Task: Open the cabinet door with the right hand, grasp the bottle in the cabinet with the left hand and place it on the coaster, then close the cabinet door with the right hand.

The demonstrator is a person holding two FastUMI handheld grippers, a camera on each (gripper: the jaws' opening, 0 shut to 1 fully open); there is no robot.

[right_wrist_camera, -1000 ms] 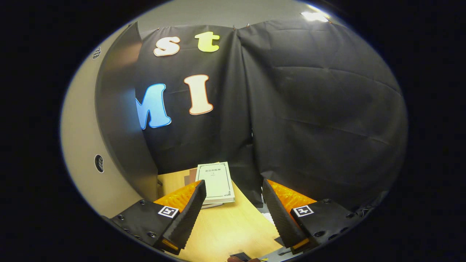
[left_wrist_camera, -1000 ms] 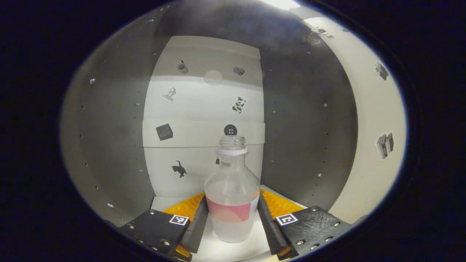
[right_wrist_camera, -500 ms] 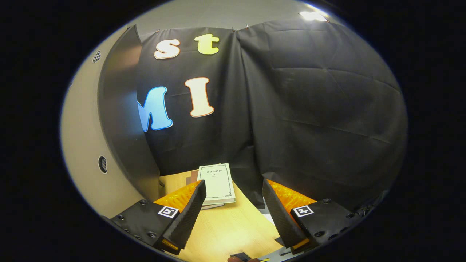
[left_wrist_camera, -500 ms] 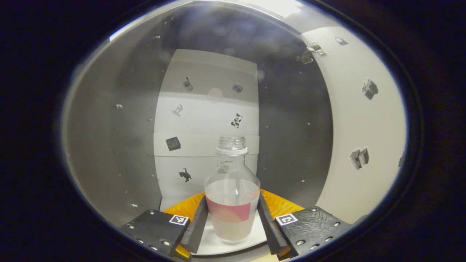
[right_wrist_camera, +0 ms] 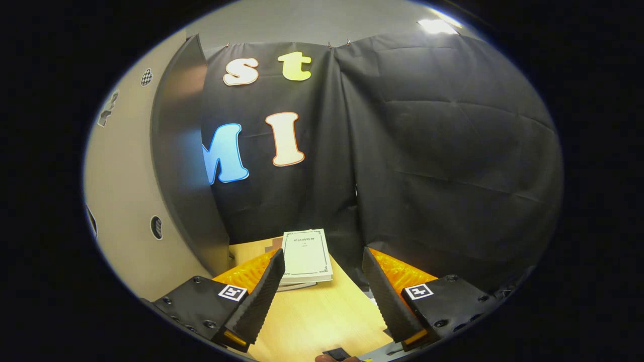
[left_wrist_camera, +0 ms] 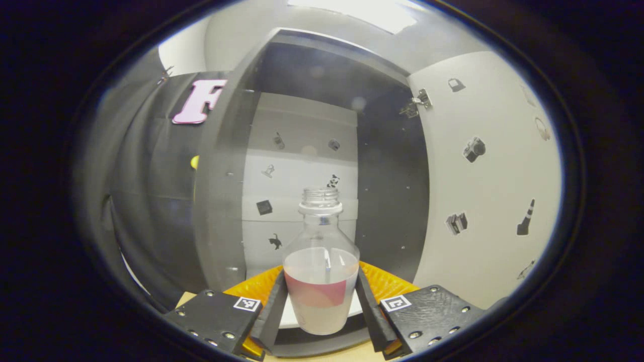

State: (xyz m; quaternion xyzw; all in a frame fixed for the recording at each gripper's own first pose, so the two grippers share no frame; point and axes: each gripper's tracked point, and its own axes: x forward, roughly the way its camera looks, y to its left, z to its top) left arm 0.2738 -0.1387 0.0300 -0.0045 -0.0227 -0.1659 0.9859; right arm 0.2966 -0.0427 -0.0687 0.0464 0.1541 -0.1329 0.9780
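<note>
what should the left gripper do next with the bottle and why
Probably carry the bottle clear of the cabinet toward the coaster: the left gripper is shut on it, the door stands open, and the bottle sits at the cabinet's front edge.

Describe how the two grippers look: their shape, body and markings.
The left gripper and the right gripper look alike. Each has two flat, wedge-shaped fingers on black textured blocks with small screws. Each block carries a square black-and-white marker, and orange ribbed parts sit behind the fingers.

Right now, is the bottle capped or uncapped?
Uncapped: the bottle, held upright between the left gripper's fingers, shows bare neck threads and an open mouth.
</note>
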